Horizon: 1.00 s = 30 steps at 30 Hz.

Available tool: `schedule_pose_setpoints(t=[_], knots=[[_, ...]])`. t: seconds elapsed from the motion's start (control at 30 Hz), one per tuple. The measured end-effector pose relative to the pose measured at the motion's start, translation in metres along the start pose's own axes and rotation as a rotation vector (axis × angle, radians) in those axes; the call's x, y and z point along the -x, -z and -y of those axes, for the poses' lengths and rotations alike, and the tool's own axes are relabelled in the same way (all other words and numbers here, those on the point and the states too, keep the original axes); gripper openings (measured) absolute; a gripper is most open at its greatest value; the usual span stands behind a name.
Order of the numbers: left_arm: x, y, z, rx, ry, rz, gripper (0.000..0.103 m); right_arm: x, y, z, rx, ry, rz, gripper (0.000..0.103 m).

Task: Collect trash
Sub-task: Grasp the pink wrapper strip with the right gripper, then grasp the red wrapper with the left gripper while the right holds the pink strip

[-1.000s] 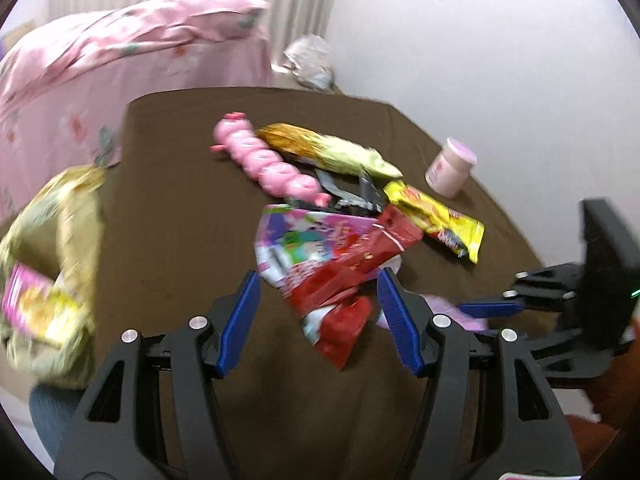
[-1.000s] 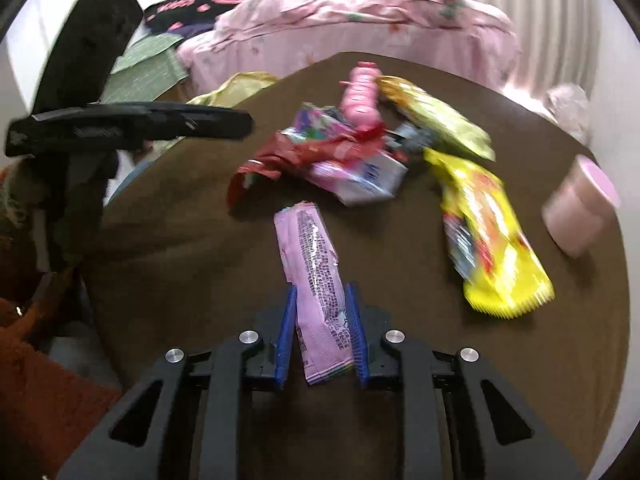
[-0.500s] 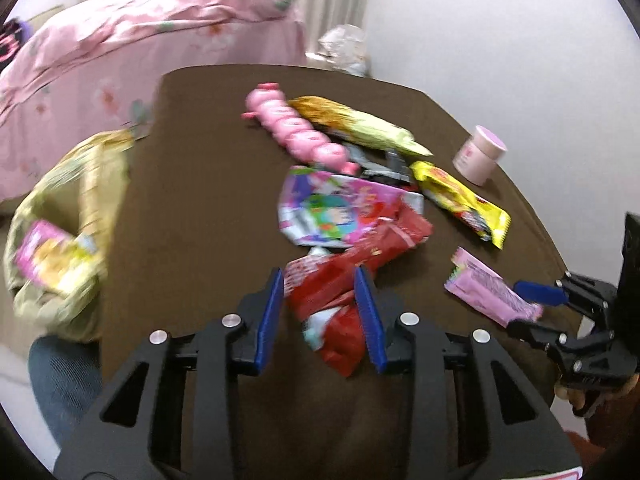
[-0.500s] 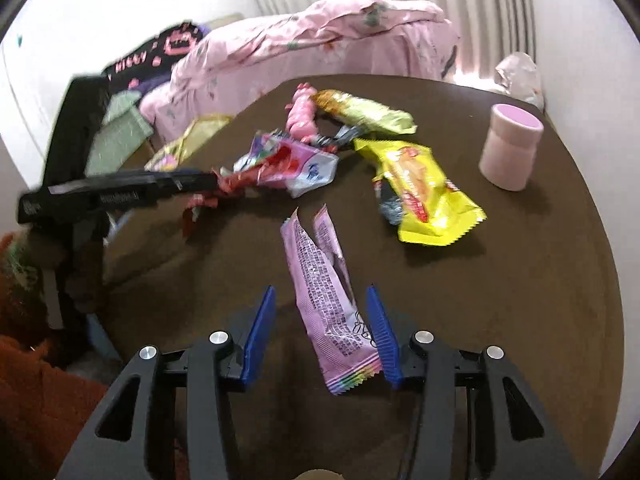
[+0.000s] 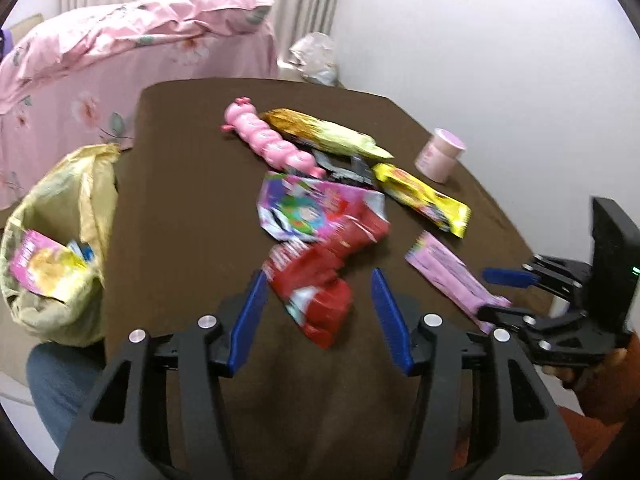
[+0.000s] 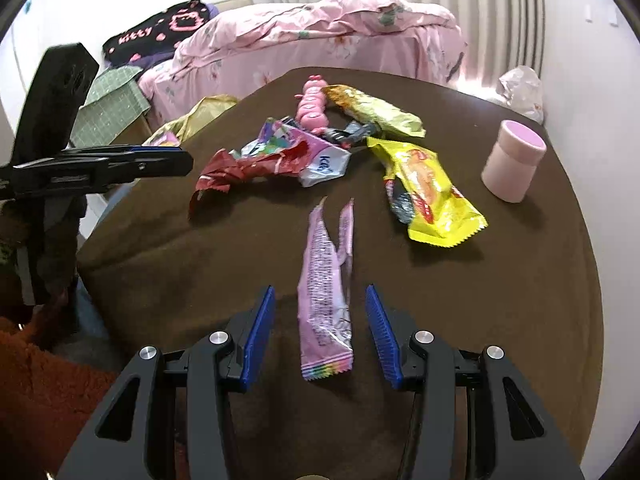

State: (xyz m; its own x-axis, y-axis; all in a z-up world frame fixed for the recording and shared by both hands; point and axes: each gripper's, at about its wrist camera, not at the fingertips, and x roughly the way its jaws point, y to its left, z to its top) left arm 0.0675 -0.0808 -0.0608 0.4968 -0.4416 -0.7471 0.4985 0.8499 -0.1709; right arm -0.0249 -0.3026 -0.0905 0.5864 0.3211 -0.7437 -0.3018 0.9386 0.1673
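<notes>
Snack wrappers lie scattered on a brown table [image 5: 180,208]. My left gripper [image 5: 320,314] straddles the near end of a crumpled red wrapper [image 5: 316,280]; its jaws are opening and the blue pads stand clear of it. A flat pink wrapper [image 6: 324,280] lies between the fingers of my right gripper [image 6: 320,334], which is open and not touching it. The left gripper [image 6: 160,160] shows side-on in the right wrist view. The right gripper [image 5: 508,292] and the pink wrapper [image 5: 448,272] sit at the right of the left wrist view.
A yellow bag [image 5: 60,240] holding wrappers hangs off the table's left edge. Further back lie a multicoloured wrapper [image 5: 312,208], a yellow wrapper [image 5: 424,196], a gold-green wrapper [image 5: 328,136], a pink caterpillar toy [image 5: 268,140] and a pink jar [image 5: 440,154]. A bed with a pink quilt [image 5: 120,52] stands behind.
The left jaws narrowed around the red wrapper, then widened again. The right jaws let go of the pink wrapper, which now lies flat between them.
</notes>
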Motion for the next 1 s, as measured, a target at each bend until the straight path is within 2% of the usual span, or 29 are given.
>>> schedule_pose_setpoints(t=[0.1, 0.23, 0.3, 0.57, 0.83, 0.87, 1.0], knots=[[-0.014, -0.004, -0.007, 0.005, -0.031, -0.027, 0.052, -0.002, 0.001, 0.003, -0.019, 0.006, -0.018, 0.044], [-0.017, -0.003, -0.012, 0.024, -0.029, -0.038, 0.052, -0.001, 0.004, 0.000, -0.017, -0.001, -0.011, 0.044], [-0.014, -0.002, -0.012, 0.024, -0.024, -0.034, 0.052, -0.002, 0.006, -0.005, 0.012, 0.019, -0.012, 0.021], [-0.023, -0.007, -0.009, 0.011, -0.038, -0.050, 0.052, 0.016, -0.014, -0.011, 0.043, 0.046, 0.086, 0.019], [-0.039, -0.013, -0.005, -0.022, -0.042, -0.089, 0.051, 0.022, -0.022, -0.004, 0.018, 0.066, 0.113, 0.019], [-0.041, -0.012, -0.006, -0.015, -0.033, -0.090, 0.046, 0.023, -0.022, -0.002, 0.011, 0.071, 0.117, 0.019], [-0.023, -0.012, -0.006, 0.013, -0.017, -0.019, 0.046, 0.032, -0.029, 0.001, -0.003, 0.085, 0.151, 0.019]])
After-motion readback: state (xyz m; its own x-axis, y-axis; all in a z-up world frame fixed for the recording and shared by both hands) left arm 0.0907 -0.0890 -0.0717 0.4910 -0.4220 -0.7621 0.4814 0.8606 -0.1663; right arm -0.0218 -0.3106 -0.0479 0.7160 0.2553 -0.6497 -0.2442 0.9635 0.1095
